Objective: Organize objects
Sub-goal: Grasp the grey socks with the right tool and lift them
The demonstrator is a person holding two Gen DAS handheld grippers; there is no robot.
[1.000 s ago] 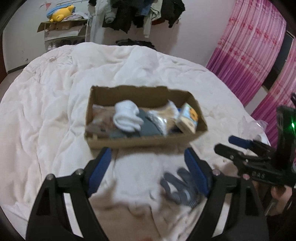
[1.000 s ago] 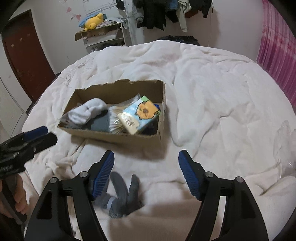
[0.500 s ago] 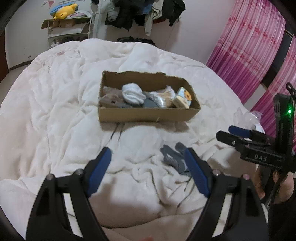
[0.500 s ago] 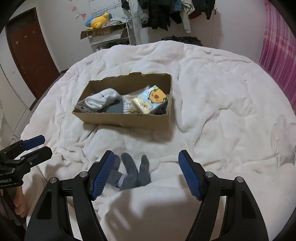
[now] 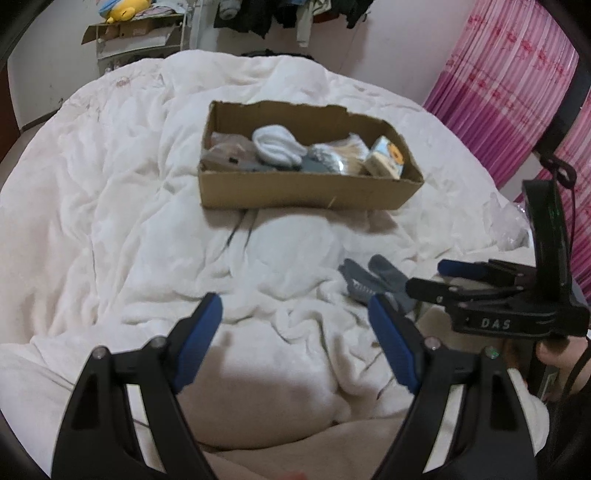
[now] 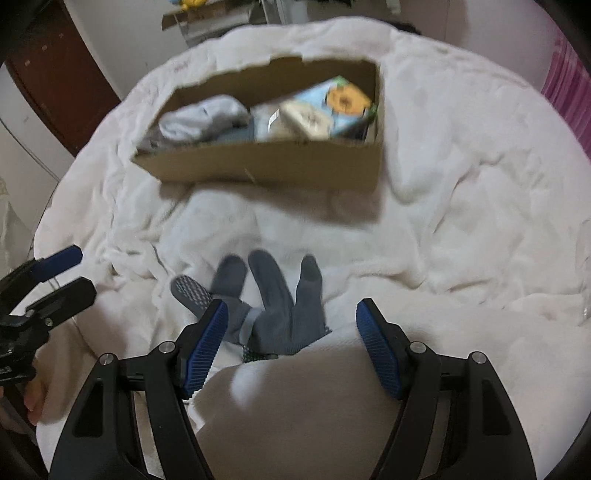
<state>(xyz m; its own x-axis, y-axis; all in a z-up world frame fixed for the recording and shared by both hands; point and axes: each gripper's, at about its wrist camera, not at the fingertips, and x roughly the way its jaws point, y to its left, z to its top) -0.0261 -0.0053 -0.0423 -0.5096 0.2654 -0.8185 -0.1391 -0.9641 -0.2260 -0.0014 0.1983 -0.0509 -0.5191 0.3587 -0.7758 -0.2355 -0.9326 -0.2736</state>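
A cardboard box (image 5: 295, 192) (image 6: 266, 168) sits on the white blanket, holding white rolled socks (image 5: 275, 144), grey items and a tissue pack with an orange cartoon face (image 5: 388, 160) (image 6: 332, 105). Grey gloves (image 6: 273, 306) (image 5: 373, 282) lie on the blanket in front of the box. My right gripper (image 6: 290, 325) is open, low over the gloves, which lie between its fingers. My left gripper (image 5: 295, 325) is open and empty, left of the gloves. The right gripper also shows in the left wrist view (image 5: 428, 277), and the left gripper in the right wrist view (image 6: 70, 271).
White rumpled blanket (image 5: 110, 184) covers the bed. Pink curtains (image 5: 498, 81) hang at right. A shelf with a yellow plush toy (image 5: 125, 11) and hanging clothes (image 5: 280, 14) stand behind. A clear plastic bag (image 5: 513, 225) lies at the bed's right edge. A brown door (image 6: 55, 81) is at left.
The right gripper has dropped forward over the grey gloves, so they now lie between its fingers. The left gripper drew back from the box and now holds roughly steady. Both stay open.
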